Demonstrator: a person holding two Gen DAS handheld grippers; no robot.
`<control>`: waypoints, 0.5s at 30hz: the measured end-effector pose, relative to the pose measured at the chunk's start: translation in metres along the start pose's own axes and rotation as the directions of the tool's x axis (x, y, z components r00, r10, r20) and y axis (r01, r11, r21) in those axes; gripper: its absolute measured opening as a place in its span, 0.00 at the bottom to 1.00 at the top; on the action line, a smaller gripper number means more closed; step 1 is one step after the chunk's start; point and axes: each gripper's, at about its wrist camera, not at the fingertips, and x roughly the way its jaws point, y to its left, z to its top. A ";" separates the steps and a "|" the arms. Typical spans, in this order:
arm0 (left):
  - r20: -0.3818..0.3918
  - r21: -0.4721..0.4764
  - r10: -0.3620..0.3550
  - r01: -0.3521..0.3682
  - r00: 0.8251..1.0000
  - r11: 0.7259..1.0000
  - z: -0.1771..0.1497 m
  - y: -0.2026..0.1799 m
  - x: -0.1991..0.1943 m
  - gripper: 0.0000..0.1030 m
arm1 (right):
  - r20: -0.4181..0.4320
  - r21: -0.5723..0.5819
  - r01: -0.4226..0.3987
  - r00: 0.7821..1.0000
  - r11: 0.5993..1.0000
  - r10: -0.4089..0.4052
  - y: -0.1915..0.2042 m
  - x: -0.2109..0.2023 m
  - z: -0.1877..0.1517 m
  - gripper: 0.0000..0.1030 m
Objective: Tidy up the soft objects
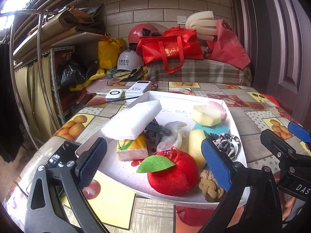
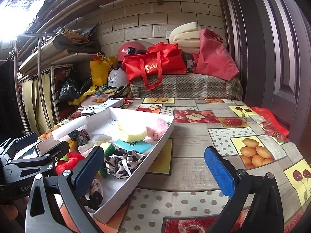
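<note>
A white tray [image 1: 236,136] on the fruit-print table holds soft things: a red plush apple [image 1: 173,172] with a green leaf, a white foam block [image 1: 132,121], a tissue pack [image 1: 133,149], a yellow sponge [image 1: 206,114], a leopard scrunchie [image 1: 227,143] and a braided brown tie [image 1: 210,187]. My left gripper [image 1: 153,163] is open, its jaws either side of the apple, just above it. My right gripper [image 2: 157,170] is open and empty over the tray's right wall [image 2: 136,176]. The apple [image 2: 71,162] and scrunchie [image 2: 122,164] also show there.
Two white power banks [image 1: 126,92] lie behind the tray. A black phone [image 1: 58,155] lies at the tray's left. Bare tablecloth [image 2: 223,136] stretches right of the tray. Red bags [image 1: 171,46], helmets and foam are piled on a plaid bench behind the table.
</note>
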 end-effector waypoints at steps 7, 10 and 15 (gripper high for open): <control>-0.015 0.022 -0.038 0.038 0.999 0.999 -0.007 -0.016 -0.017 0.96 | -0.065 0.114 0.004 0.998 0.993 0.004 -0.041 -0.023 -0.015 1.00; 0.002 0.046 -0.017 0.017 1.000 0.999 -0.010 -0.025 -0.025 0.96 | -0.058 0.174 0.005 0.998 0.985 0.005 -0.060 -0.037 -0.021 1.00; 0.040 0.085 0.065 -0.068 0.997 0.994 -0.015 -0.036 -0.039 0.96 | -0.062 0.254 0.027 0.998 0.967 -0.012 -0.081 -0.049 -0.026 1.00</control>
